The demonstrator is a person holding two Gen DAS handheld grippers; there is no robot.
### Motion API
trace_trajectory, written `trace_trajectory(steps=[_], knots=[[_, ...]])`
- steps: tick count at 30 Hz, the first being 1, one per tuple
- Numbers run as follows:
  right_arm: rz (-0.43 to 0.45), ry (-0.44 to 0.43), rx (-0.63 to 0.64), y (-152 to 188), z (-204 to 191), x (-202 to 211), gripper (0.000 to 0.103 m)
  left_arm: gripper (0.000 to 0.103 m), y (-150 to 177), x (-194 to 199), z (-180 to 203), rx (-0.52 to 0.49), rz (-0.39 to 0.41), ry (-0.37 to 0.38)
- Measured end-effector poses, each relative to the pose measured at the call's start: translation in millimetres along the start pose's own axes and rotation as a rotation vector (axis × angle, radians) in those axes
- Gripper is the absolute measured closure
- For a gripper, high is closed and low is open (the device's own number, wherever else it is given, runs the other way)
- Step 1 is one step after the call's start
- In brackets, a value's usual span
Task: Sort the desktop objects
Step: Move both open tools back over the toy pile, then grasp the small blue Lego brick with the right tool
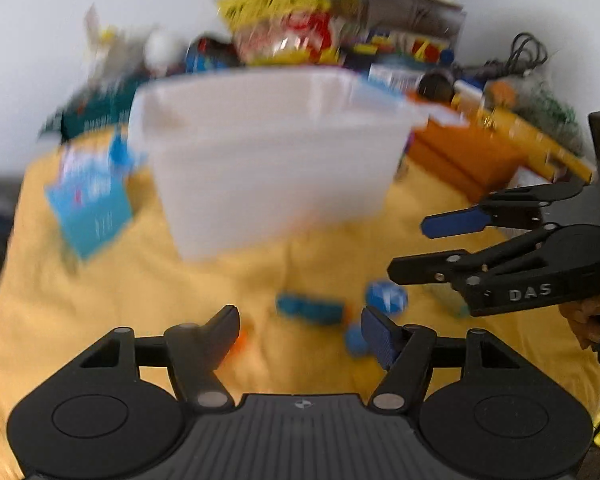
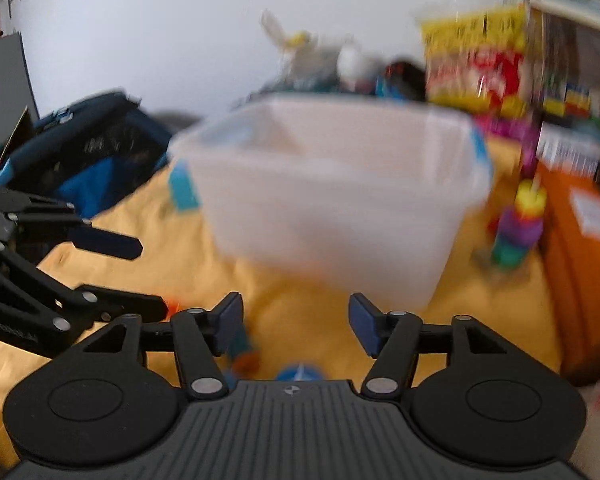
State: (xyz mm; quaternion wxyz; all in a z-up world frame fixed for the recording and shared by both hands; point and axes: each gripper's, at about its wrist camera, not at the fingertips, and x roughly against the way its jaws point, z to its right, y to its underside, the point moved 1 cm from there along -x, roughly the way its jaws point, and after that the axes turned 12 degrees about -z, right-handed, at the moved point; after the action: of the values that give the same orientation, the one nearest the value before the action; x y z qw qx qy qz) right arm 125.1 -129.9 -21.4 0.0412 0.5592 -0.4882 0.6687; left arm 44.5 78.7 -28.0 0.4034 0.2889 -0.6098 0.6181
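both tongs, left [image 1: 298, 330] and right [image 2: 296, 324], gaped empty | blue toys [image 1: 312, 309] low-center | I'd grab one, then lift to white bin [image 1: 268, 160]

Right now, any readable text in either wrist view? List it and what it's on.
"DAS": raised letters on the right gripper body, left wrist view.
Yellow-red packet: print blurred, unreadable.
Light-blue card: print blurred, unreadable.
White bin: no text seen.

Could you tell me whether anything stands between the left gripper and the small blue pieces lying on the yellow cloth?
Nothing visible does. The left gripper is open just above the blue pieces, with only bare yellow cloth around them. The right gripper sits off to the side, and the white bin stands beyond.
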Motion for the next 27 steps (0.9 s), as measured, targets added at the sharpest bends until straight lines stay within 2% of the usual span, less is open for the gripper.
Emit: trace_trajectory(steps=[2,4,6,9,12,14,16,17,19,21,23,25,27], knots=[[-0.043,-0.017,-0.009,12,-3,-4,0.029,0.032,14,-5,-2,0.031,-0.026,-0.015],[-0.09,-0.018,-0.037,24,-5,-6,0.016,0.032,26,-9,-4,0.056,-0.048,-0.035],[-0.113,0.017,-0.065,28,-6,-8,0.011,0.032,32,-9,-7,0.074,-0.054,-0.041],[-0.109,0.089,-0.06,36,-12,-3,0.0,0.032,37,-9,-5,0.054,-0.044,-0.065],[-0.061,0.045,-0.024,45,-18,3,0.0,0.032,41,-7,-1,0.019,-0.043,-0.074],[-0.06,0.039,-0.018,50,-21,-2,0.005,0.032,43,-6,2,0.001,-0.043,-0.07],[-0.108,0.057,0.02,49,-27,-13,0.023,0.032,45,-6,3,-0.011,-0.051,-0.048],[-0.13,0.055,0.03,48,-30,-17,0.028,0.032,47,-6,3,-0.011,-0.056,-0.042],[-0.152,0.026,0.056,43,-36,-24,0.046,0.032,48,-7,4,-0.017,-0.064,-0.03],[-0.123,0.078,0.141,39,-46,-30,0.051,0.032,49,-6,4,-0.027,-0.061,-0.033],[-0.102,0.167,0.294,38,-62,-38,0.056,0.032,49,-4,3,-0.037,-0.06,-0.031],[-0.112,0.155,0.383,38,-70,-44,0.074,0.032,49,-3,2,-0.038,-0.057,-0.016],[-0.117,0.171,0.447,38,-77,-50,0.074,0.032,50,-1,4,-0.043,-0.056,-0.001]])
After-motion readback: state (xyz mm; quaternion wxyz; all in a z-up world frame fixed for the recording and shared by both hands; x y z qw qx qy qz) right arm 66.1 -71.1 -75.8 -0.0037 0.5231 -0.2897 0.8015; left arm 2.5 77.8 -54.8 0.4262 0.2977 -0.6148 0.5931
